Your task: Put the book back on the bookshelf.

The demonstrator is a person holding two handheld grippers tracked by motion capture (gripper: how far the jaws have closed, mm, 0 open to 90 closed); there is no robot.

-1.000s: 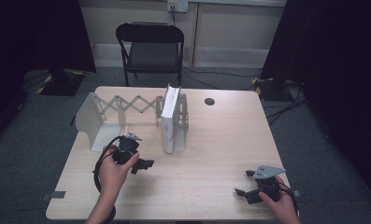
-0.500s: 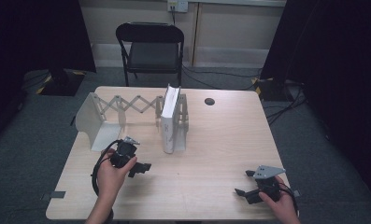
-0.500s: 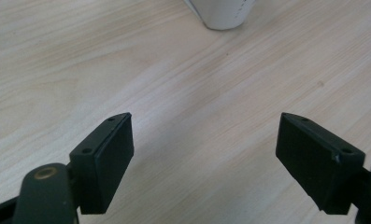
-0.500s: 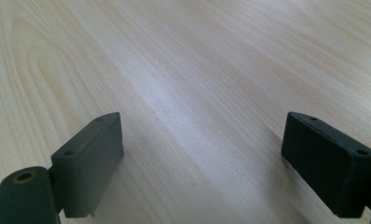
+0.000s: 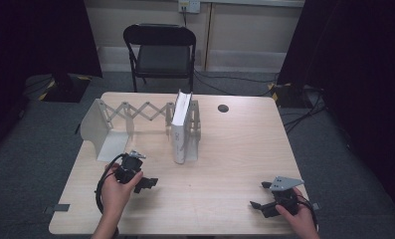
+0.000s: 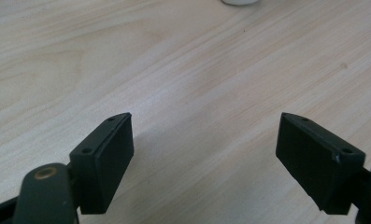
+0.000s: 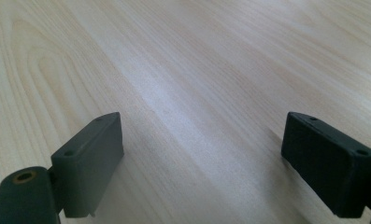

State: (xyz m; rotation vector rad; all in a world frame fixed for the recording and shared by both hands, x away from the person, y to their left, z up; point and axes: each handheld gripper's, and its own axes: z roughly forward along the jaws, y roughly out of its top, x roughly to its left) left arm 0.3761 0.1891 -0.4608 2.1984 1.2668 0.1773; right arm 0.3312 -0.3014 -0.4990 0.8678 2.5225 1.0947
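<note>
A white book stands upright at the right end of a white expanding rack on the wooden table. My left gripper lies low on the table in front of the rack's left end plate, held by a hand, its jaws pointing right. In the left gripper view it is open with bare wood between the jaws. My right gripper rests near the front right edge, jaws pointing left. In the right gripper view it is open over bare wood too.
A black folding chair stands behind the table's far edge. A small black disc lies on the table right of the book. Cables run on the grey floor at the right. A black cable loops from the left gripper.
My left gripper has slid a little toward the front of the table and slightly right. The right gripper has stayed where it was.
</note>
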